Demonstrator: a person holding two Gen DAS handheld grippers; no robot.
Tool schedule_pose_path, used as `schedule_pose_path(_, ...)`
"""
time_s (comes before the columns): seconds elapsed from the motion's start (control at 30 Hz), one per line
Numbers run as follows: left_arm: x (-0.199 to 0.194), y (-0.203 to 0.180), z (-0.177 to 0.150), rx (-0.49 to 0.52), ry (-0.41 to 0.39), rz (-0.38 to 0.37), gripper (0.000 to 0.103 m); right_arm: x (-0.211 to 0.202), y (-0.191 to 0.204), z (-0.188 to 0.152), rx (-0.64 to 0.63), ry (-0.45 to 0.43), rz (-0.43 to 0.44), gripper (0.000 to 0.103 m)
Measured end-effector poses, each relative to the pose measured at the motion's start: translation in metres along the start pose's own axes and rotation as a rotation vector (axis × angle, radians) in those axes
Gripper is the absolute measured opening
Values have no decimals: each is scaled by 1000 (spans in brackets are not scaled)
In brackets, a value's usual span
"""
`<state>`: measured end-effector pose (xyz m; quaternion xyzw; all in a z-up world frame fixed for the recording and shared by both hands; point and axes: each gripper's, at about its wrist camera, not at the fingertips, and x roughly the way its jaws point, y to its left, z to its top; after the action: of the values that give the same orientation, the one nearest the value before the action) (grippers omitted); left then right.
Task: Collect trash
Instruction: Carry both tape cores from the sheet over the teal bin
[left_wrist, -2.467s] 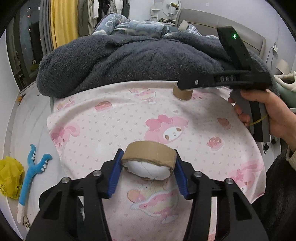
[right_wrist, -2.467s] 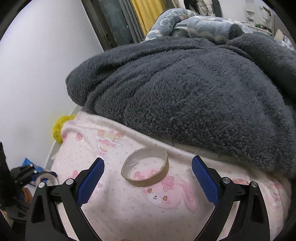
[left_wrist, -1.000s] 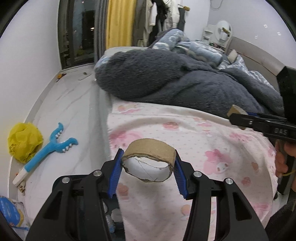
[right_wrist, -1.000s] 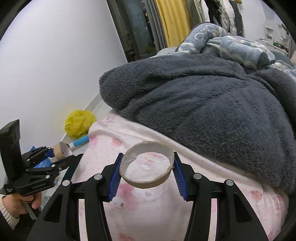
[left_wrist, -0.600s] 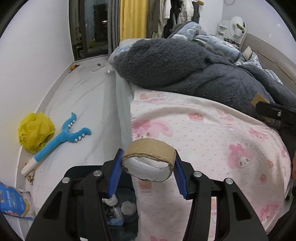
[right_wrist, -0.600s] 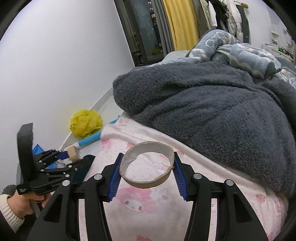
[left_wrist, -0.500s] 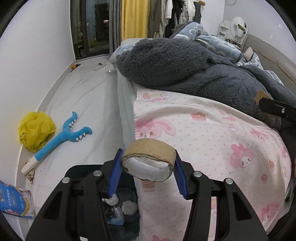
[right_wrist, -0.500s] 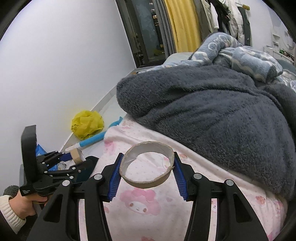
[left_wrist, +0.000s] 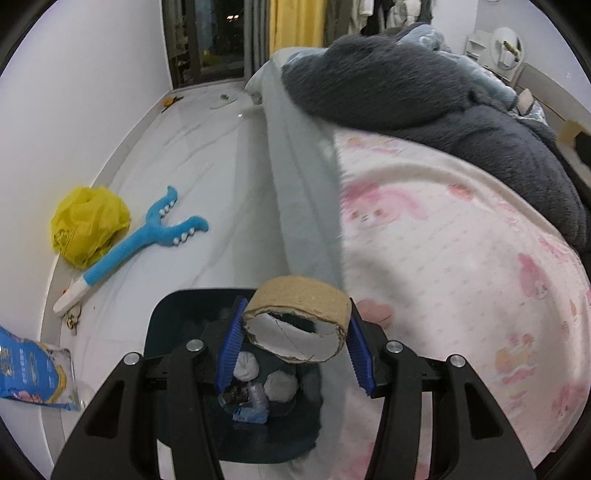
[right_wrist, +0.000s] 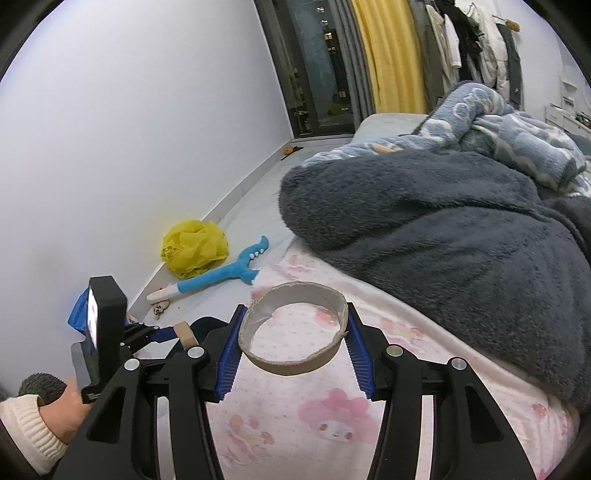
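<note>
My left gripper (left_wrist: 294, 341) is shut on a brown cardboard tape ring (left_wrist: 301, 303) and holds it above the dark trash bin (left_wrist: 162, 325) on the floor beside the bed. The bin holds white wads and scraps. My right gripper (right_wrist: 293, 341) is shut on a second cardboard ring (right_wrist: 295, 362) above the pink cartoon blanket (right_wrist: 332, 417). The left gripper with its ring (right_wrist: 183, 334) also shows in the right wrist view at lower left, over the bin (right_wrist: 205, 325).
A grey fluffy blanket (left_wrist: 406, 85) covers the bed behind the pink blanket (left_wrist: 443, 240). On the white floor lie a yellow bag (left_wrist: 88, 225), a blue toy stick (left_wrist: 136, 240) and a blue packet (left_wrist: 29, 373). The wall stands left.
My left gripper has swung left off the bed with its ring and now hangs over the trash bin. My right gripper has lifted its ring off the blanket and drifted left.
</note>
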<state>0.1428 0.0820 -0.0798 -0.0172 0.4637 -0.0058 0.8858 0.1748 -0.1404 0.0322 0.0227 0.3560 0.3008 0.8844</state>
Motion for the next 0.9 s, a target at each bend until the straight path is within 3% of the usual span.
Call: schedule_pose_path(0.9,43,51,-41,-91,202,20,54,38,62,6,-69,49,71,52)
